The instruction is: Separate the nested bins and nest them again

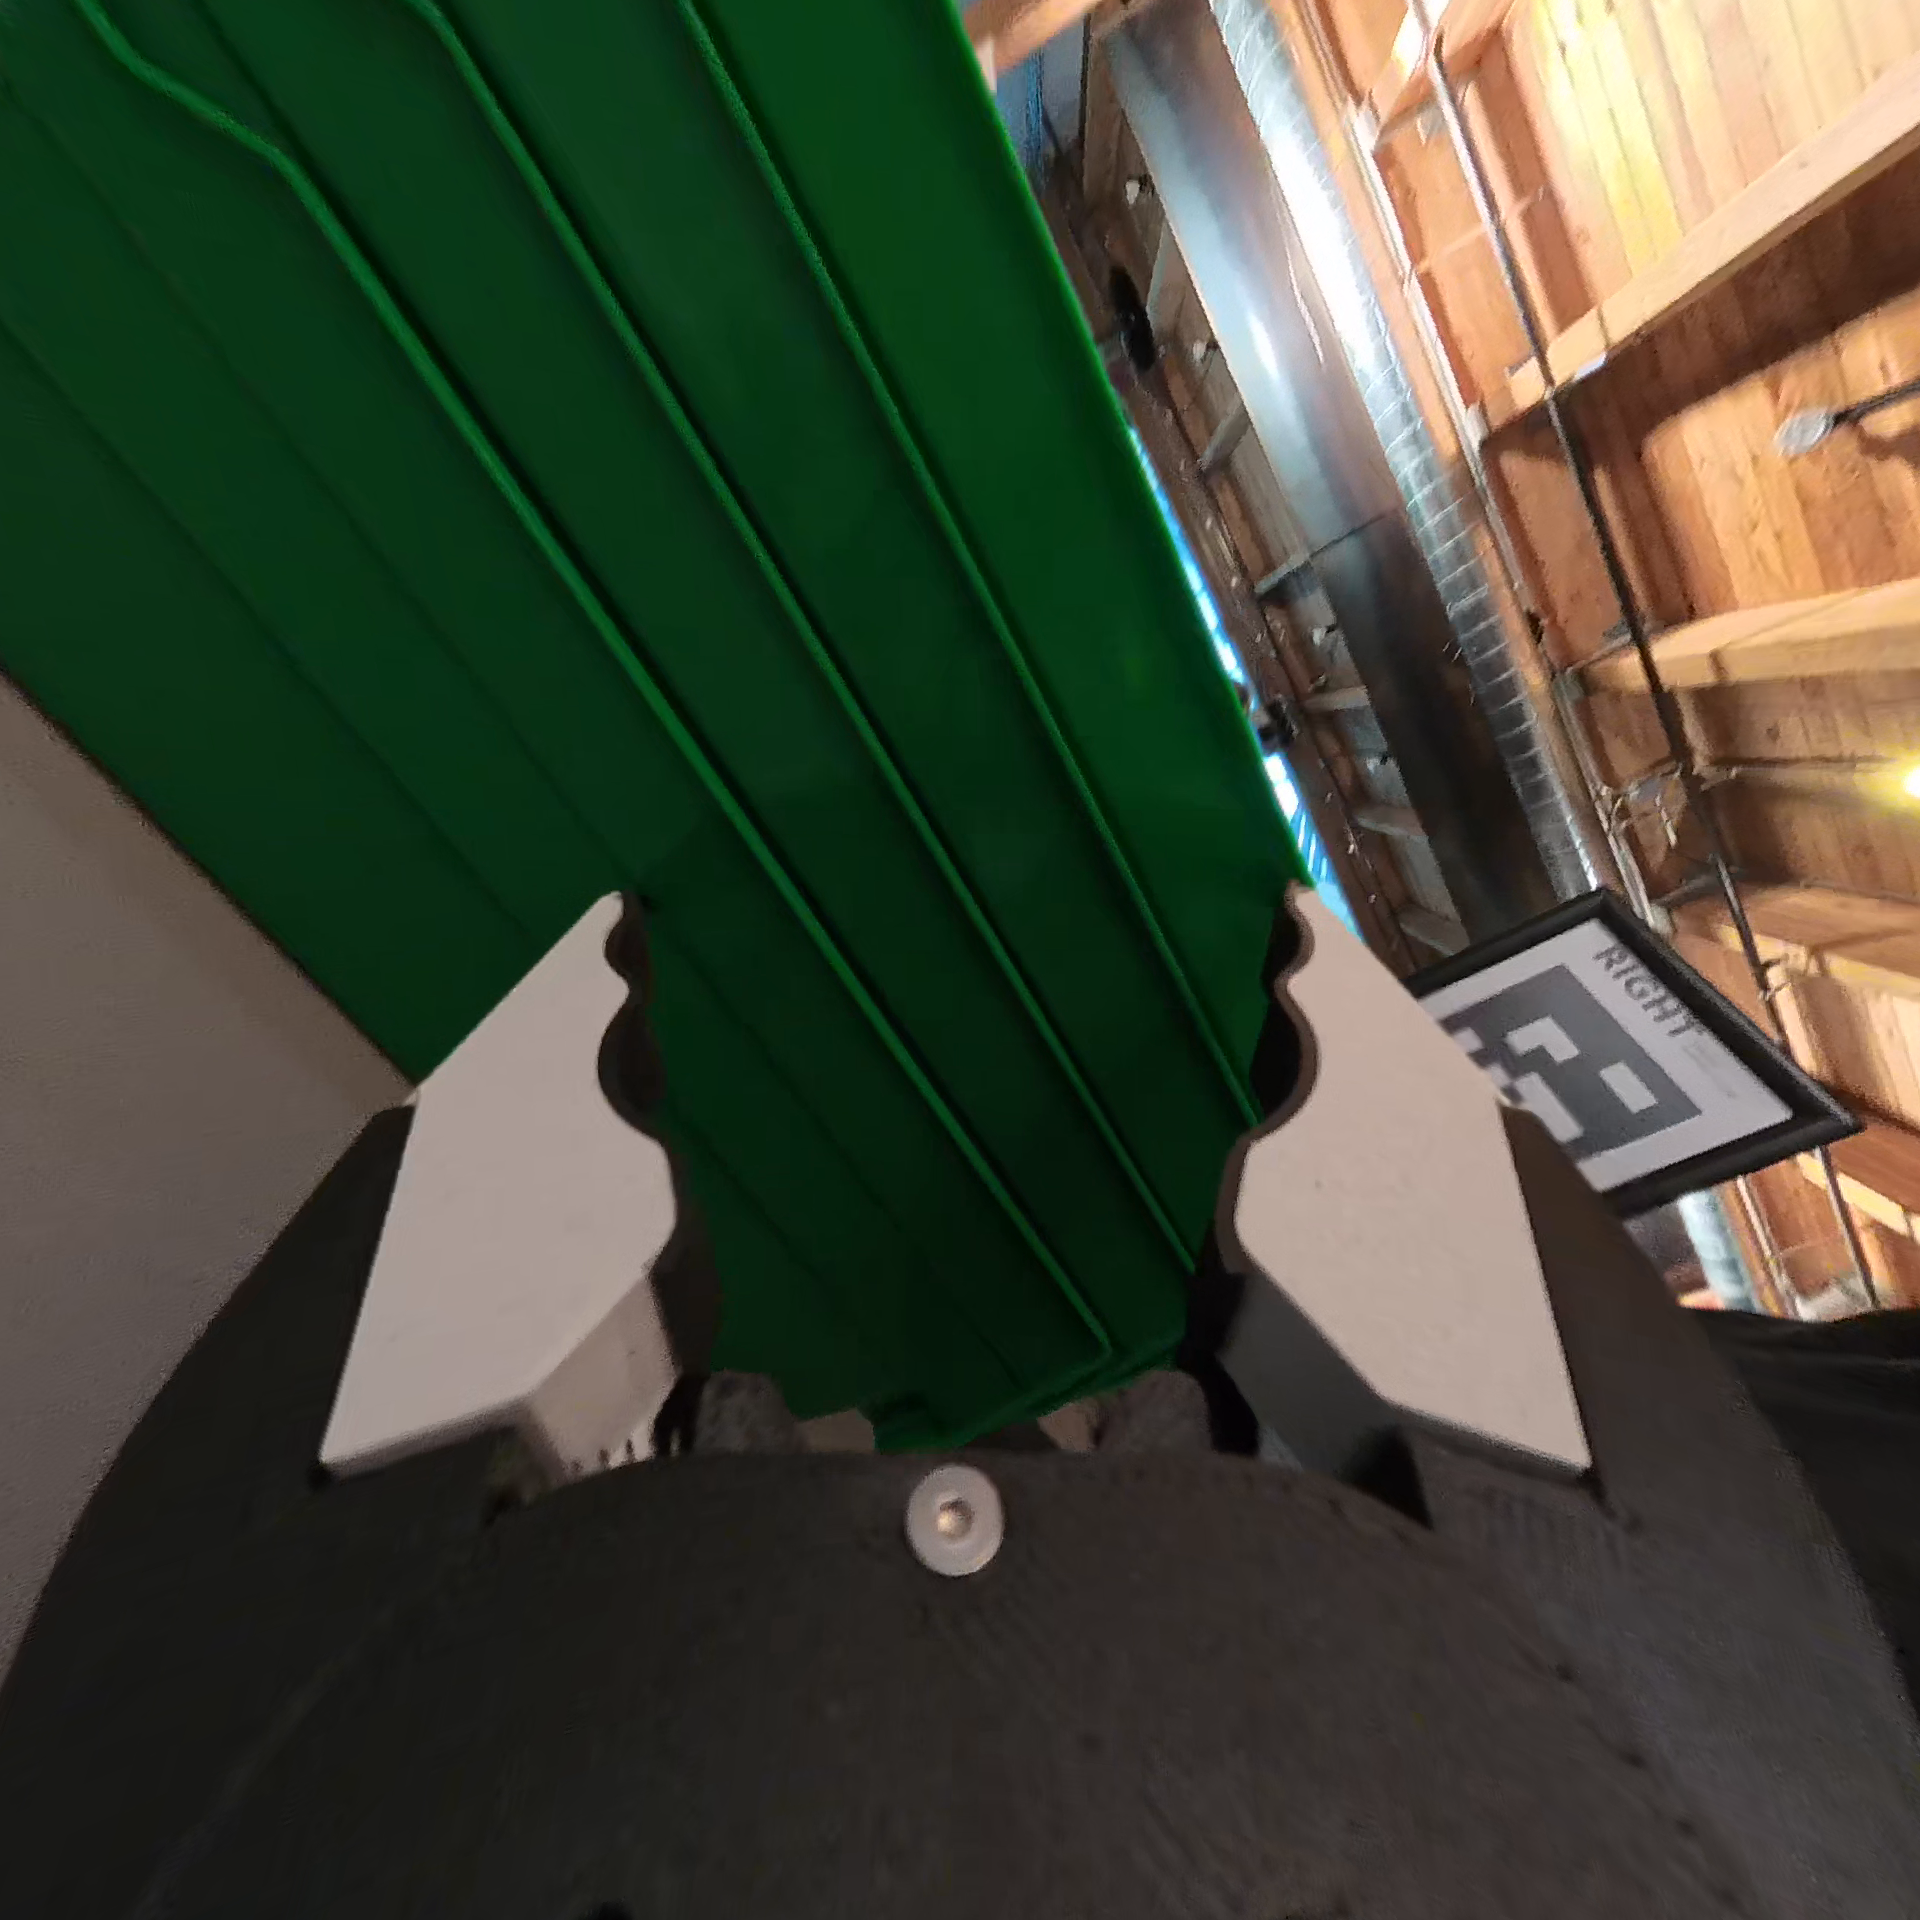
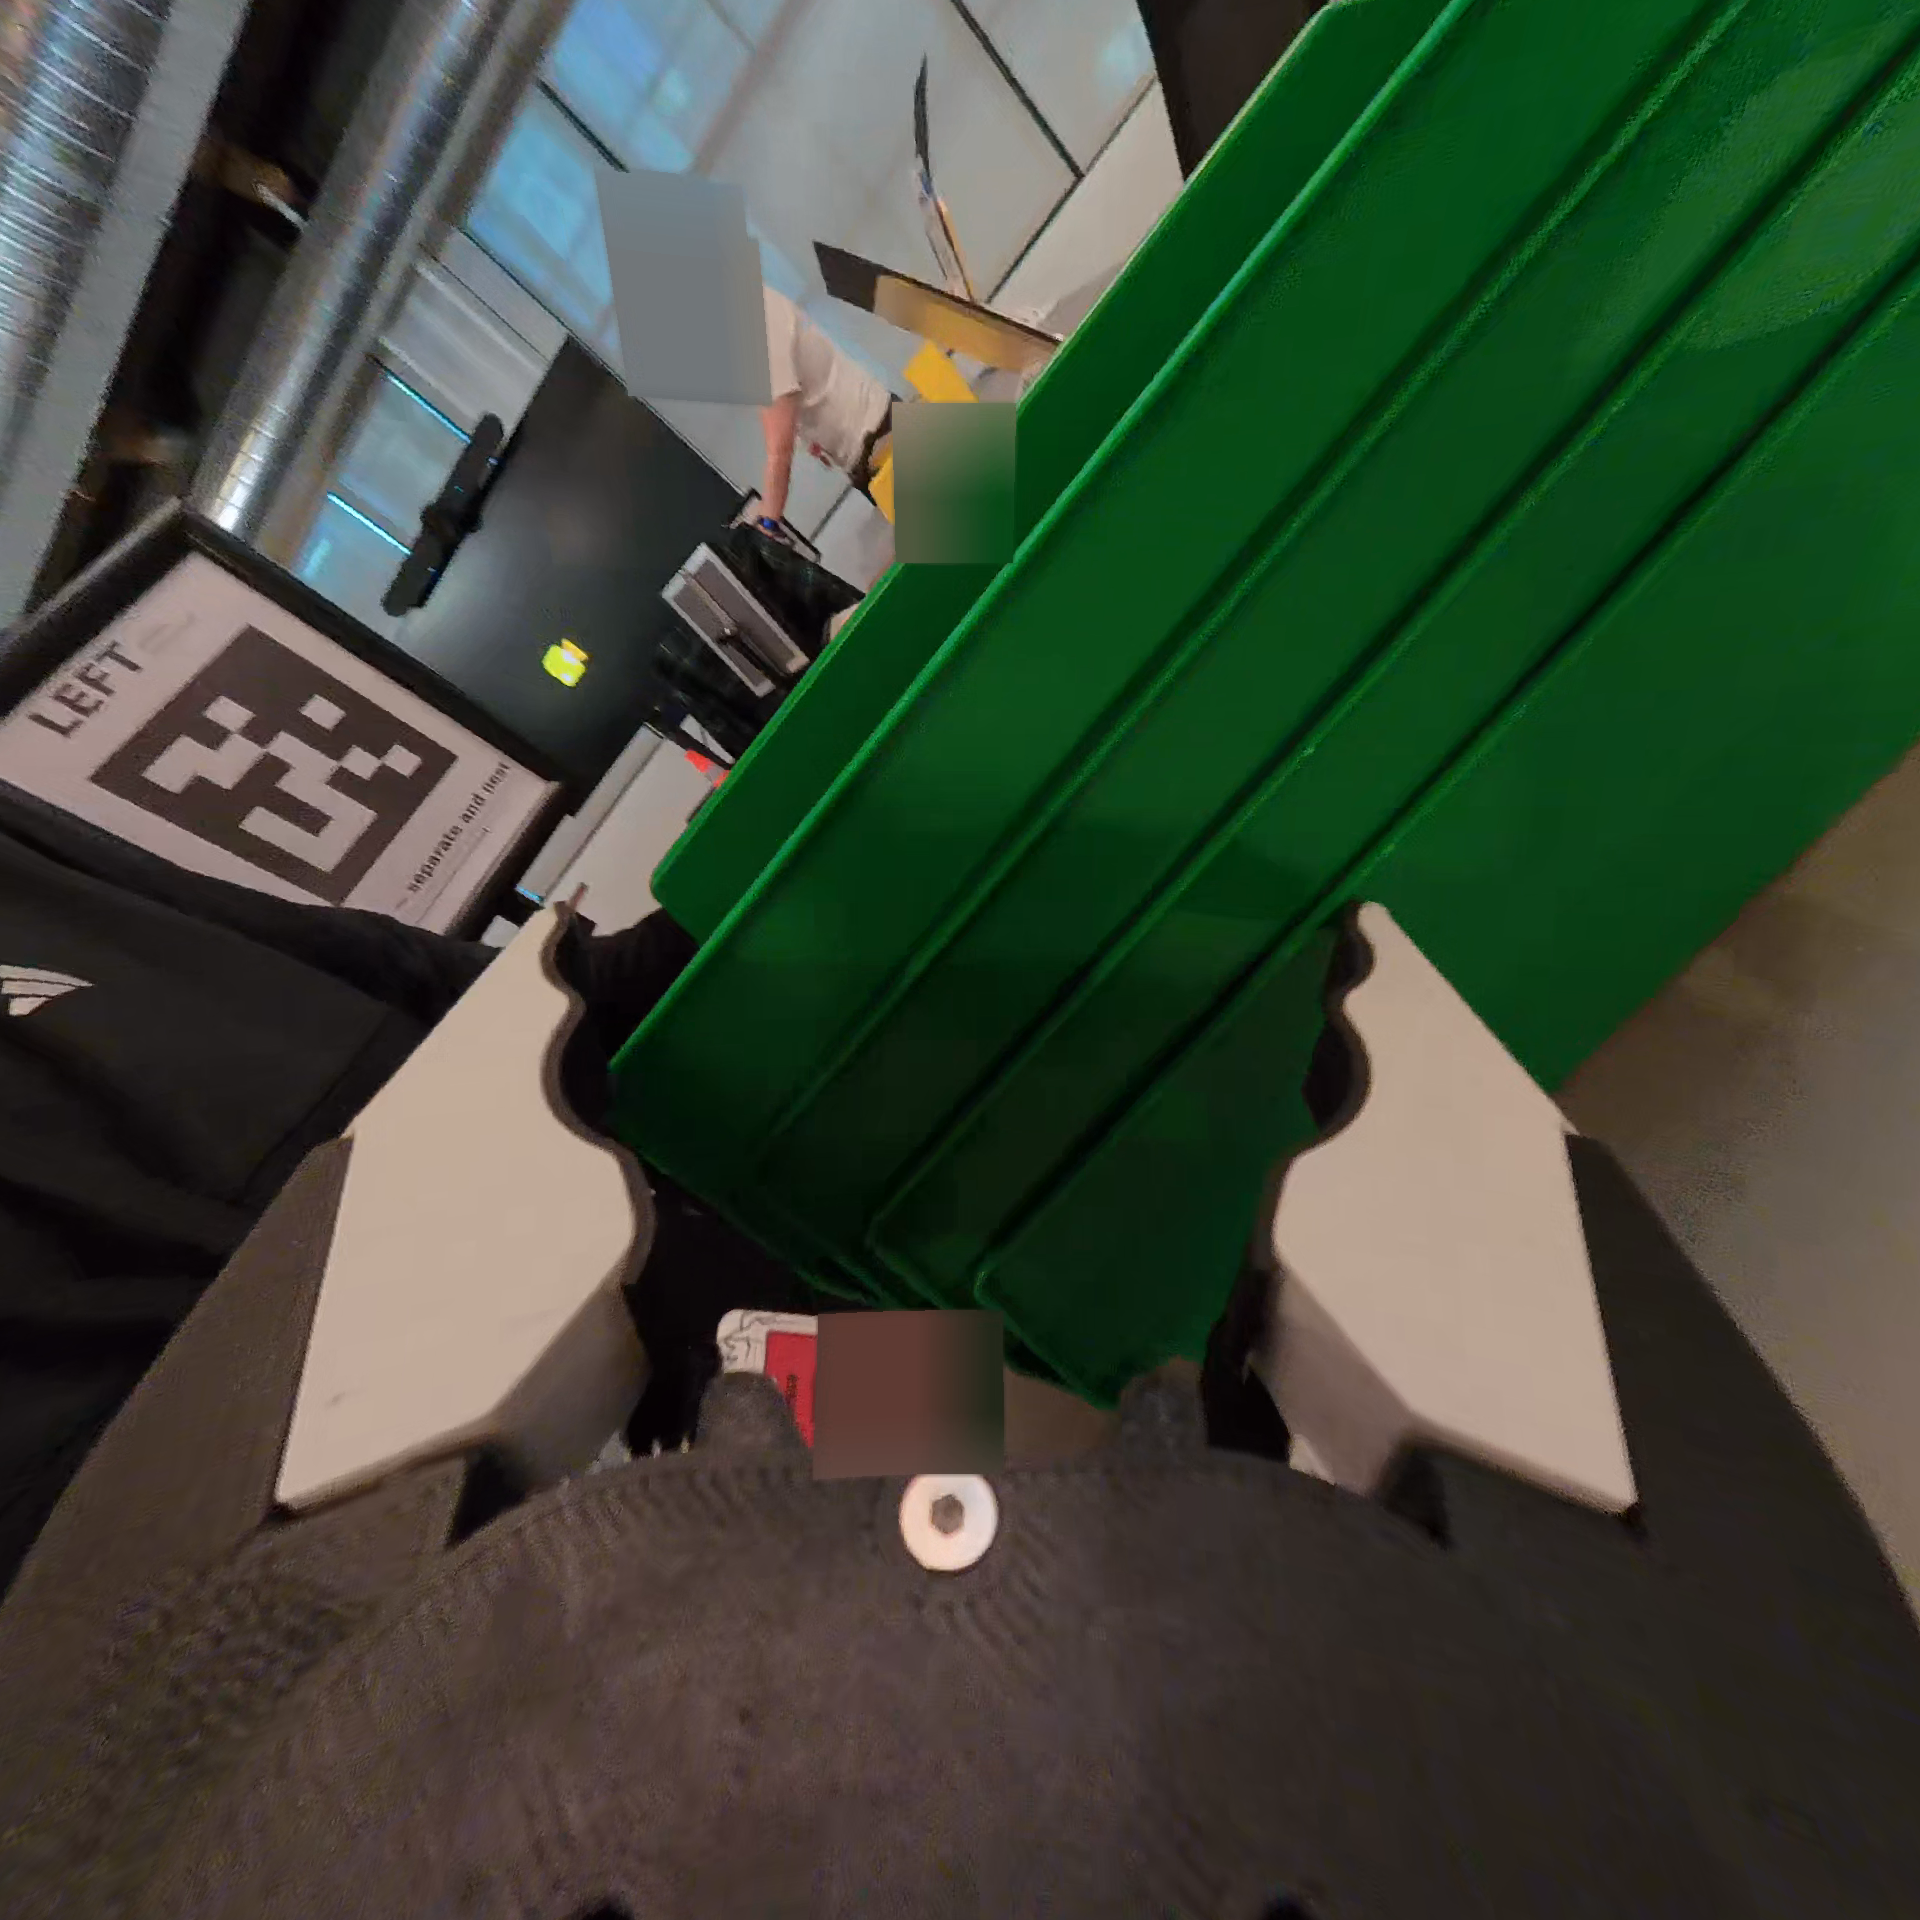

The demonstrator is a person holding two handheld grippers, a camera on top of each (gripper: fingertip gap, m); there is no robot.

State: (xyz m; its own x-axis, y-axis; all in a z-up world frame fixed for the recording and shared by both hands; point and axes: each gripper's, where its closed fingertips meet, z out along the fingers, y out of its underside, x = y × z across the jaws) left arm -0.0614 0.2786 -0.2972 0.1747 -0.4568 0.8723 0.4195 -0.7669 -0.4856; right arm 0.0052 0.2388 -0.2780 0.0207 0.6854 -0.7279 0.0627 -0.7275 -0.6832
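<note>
left gripper (image 1: 956,1049): fingers clamping green nested bins (image 1: 623,520) at stacked rims | right gripper (image 2: 956,1049): fingers standing apart around bins' (image 2: 1351,623) opposite rims, contact unclear | bins tilting, held aloft

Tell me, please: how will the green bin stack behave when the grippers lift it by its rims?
The bin stack is probably stiff: its stepped rims run straight, without sag. Its glossy plastic looks smooth, so it may slip between the left gripper fingers. In the right gripper, the bins seem only loosely nested, so one might slide out when tilted.
</note>
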